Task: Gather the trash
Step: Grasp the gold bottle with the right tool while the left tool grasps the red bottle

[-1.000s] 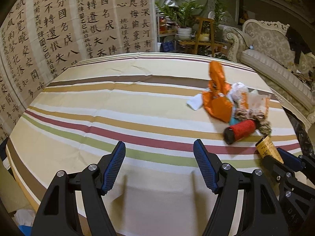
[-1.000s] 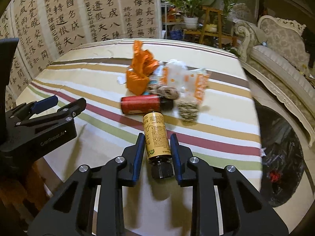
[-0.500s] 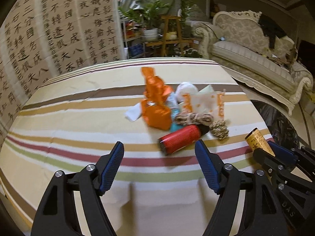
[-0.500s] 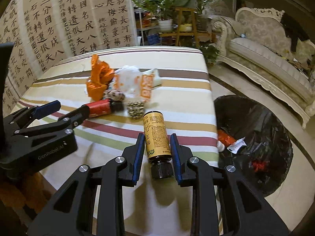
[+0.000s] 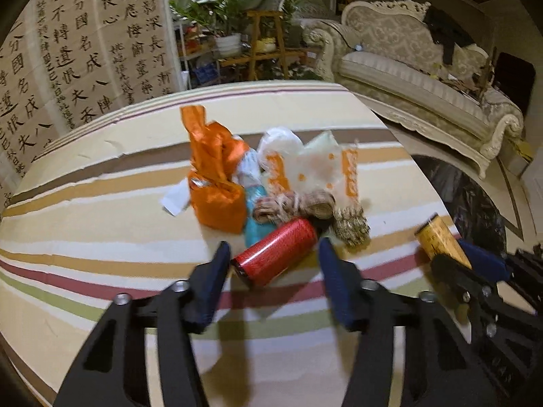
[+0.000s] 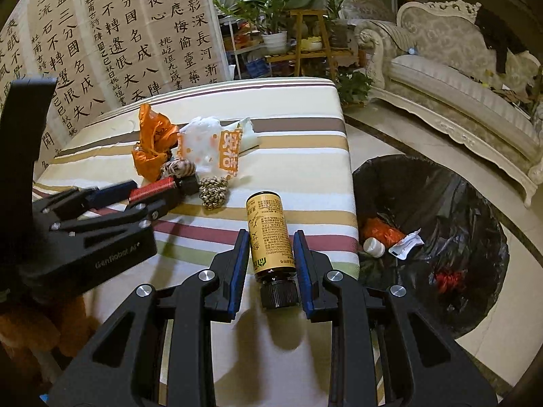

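A pile of trash lies on the striped table [image 5: 101, 203]: an orange bag [image 5: 217, 176], a white and orange wrapper [image 5: 315, 169], a rope bundle [image 5: 295, 203] and a red can [image 5: 276, 252] on its side. My left gripper [image 5: 273, 268] is open, its fingers on either side of the red can's near end. My right gripper [image 6: 269, 251] is shut on a yellow bottle [image 6: 269, 234] with a black cap, held above the table's right edge. The bottle also shows in the left wrist view [image 5: 441, 237].
A black-lined trash bin [image 6: 441, 210] stands on the floor right of the table, with some trash inside. A cream sofa [image 6: 458, 68] runs behind it. A calligraphy screen [image 6: 118, 34] and plants [image 6: 271, 10] stand beyond the table.
My left gripper has moved forward to the pile and now straddles the red can. My right gripper has carried the yellow bottle right, nearer the bin.
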The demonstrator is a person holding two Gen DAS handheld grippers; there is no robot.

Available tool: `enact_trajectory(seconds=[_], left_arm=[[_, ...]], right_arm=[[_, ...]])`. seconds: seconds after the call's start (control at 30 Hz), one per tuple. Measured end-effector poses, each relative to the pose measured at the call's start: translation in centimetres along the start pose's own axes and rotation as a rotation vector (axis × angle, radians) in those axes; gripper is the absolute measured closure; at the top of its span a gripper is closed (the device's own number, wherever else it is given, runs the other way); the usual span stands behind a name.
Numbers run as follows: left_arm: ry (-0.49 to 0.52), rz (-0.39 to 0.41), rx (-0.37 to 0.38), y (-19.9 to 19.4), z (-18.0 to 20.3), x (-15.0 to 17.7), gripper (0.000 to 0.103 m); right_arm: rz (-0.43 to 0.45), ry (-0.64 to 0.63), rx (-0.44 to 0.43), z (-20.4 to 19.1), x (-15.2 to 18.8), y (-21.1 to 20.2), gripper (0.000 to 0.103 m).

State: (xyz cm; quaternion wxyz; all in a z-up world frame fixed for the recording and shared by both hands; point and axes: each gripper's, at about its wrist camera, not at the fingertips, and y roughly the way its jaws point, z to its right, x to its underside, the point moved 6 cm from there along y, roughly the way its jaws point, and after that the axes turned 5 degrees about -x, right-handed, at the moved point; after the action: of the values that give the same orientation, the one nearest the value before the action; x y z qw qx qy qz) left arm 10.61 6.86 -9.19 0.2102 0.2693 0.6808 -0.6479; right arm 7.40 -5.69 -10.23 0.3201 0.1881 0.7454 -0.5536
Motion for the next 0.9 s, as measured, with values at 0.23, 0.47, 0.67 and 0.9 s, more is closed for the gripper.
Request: enact_trajectory(seconds=[0.23,0.47,0.67,0.9], left_arm=[[0.003,-0.013,0.031,-0.9,0.8,1.1,0.062],[-0.006,0.01,0.012,-0.2,0.8,-0.1,0.048],[0.028,-0.01,0.023,0.3,1.4,0.5,0.075],[0.018,0.0,0.023,-0.2,1.4,0.8,0.078]], right_arm=[[-0.003,0.002,-0.004,0.0,0.1,0.1,0.077],[-0.003,0.002,-0.004,-0.1,0.1,0.1,0.077],[-0.006,0.003,-0.005,-0.1,0.2,0.1,0.077],[-0.004,0.002,-0.006,-0.1,0.2,0.1,0.077]])
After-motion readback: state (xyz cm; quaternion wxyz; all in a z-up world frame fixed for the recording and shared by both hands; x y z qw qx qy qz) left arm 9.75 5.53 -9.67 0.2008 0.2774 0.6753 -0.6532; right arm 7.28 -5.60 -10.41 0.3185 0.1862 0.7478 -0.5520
